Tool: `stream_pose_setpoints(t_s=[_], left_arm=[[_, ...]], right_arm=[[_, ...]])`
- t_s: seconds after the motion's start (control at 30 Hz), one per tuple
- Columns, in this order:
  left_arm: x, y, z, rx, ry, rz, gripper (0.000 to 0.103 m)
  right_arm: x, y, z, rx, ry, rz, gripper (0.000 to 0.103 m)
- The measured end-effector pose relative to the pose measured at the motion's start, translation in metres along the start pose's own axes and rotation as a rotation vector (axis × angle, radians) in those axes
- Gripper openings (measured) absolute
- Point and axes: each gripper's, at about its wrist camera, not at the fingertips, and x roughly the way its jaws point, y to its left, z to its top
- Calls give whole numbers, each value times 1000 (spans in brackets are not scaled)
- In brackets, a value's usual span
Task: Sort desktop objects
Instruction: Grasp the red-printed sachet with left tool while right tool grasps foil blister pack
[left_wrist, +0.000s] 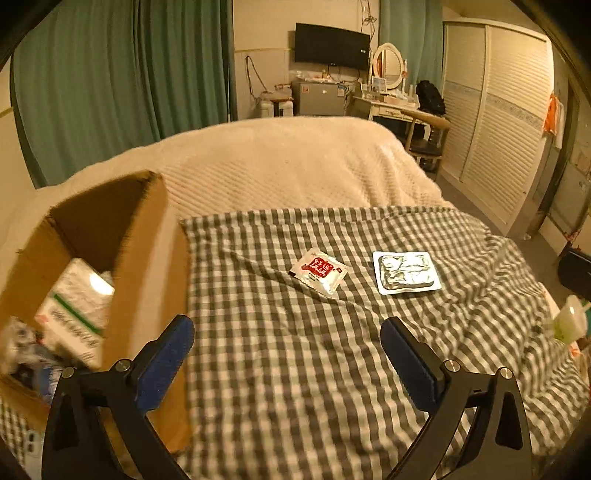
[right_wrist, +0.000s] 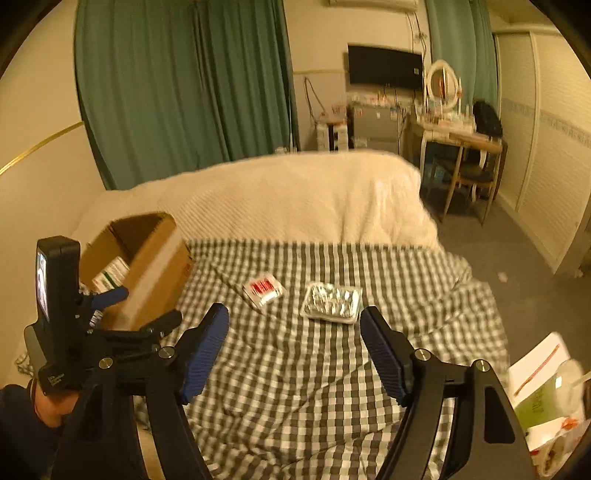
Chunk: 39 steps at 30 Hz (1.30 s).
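A red-and-white sachet (left_wrist: 318, 270) and a silver foil blister pack (left_wrist: 405, 272) lie side by side on the checked cloth (left_wrist: 295, 369). They also show in the right wrist view: the sachet (right_wrist: 264, 290), the blister pack (right_wrist: 331, 302). An open cardboard box (left_wrist: 122, 266) stands at the left with a white-and-green medicine box (left_wrist: 75, 306) and other items inside. My left gripper (left_wrist: 287, 343) is open and empty, above the cloth beside the box; it shows in the right wrist view (right_wrist: 146, 308). My right gripper (right_wrist: 294, 332) is open and empty, short of the blister pack.
The cloth covers the near end of a bed with a cream blanket (left_wrist: 277, 162). Bags and a plastic cup (right_wrist: 546, 391) sit at the right edge. A dresser with chair (right_wrist: 465, 155), wardrobe and green curtains stand beyond the bed.
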Motion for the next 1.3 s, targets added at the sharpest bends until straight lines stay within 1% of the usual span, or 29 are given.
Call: stream_pose_setpoints(t_s=[0.1,0.17,0.3,0.37,0.43,0.47,0.5,0.53,0.57,0.63,0.67,0.7,0.77,0.8,0.83,0.87,0.9,0.93,1.0,1.1,1.13,1.17,1.2,1.23,1.27,1.3], left_arm=[[37,-11,4,12,-3,5,103],[65,-16,7,10,13,-4,103],[119,-24,13,-1,39,-56,103],[143,-29,16,29,37,-71,103],[159,-33,18,61,31,-65,103],[169,-34,19,79,37,-47,103],[182,-35,20,91,60,-19,103],[193,-33,21,87,92,-6,103],[198,-30,23,67,101,-18,103],[197,-25,24,30,77,-45,101],[195,-24,23,30,70,-53,95],[194,-24,23,35,69,-58,91],[190,-26,22,55,64,-71,69],[187,-26,21,65,62,-78,61],[184,-26,20,72,61,-87,44],[182,-26,19,77,65,-104,31],[181,-26,16,80,71,-116,27],[178,-27,14,85,75,-118,25],[172,-25,10,85,81,-124,22],[167,-24,5,85,86,-132,20],[166,-25,2,92,87,-132,19],[165,-26,0,100,87,-128,19],[165,-28,-1,104,87,-126,19],[166,-29,-1,107,88,-126,18],[166,-29,0,107,89,-135,11],[168,-28,1,104,93,-144,9]], right_arm=[[42,-27,-5,74,24,9,73],[73,-44,-5,127,36,20,73],[132,-62,-3,152,64,22,73],[166,-74,-2,187,87,39,73],[189,-83,-3,225,104,59,73],[201,-86,-5,233,117,64,73],[210,-89,-8,231,131,57,73],[220,-93,-10,225,150,38,73],[226,-95,-12,231,165,31,73],[236,-104,-13,265,187,39,73],[240,-109,-14,290,192,55,73],[243,-112,-14,310,194,68,73],[246,-110,-14,321,202,95,71],[248,-108,-15,328,214,115,66],[251,-105,-19,335,236,128,54],[252,-103,-22,344,245,140,44],[253,-102,-25,352,255,154,24],[255,-102,-27,360,270,173,18],[256,-98,-33,373,292,206,18],[253,-95,-38,380,295,208,20],[256,-95,-38,386,304,210,30],[261,-94,-41,395,328,239,36],[264,-93,-42,409,332,266,40],[266,-92,-41,415,321,270,40],[267,-91,-41,408,326,269,40],[268,-90,-40,403,328,275,35]])
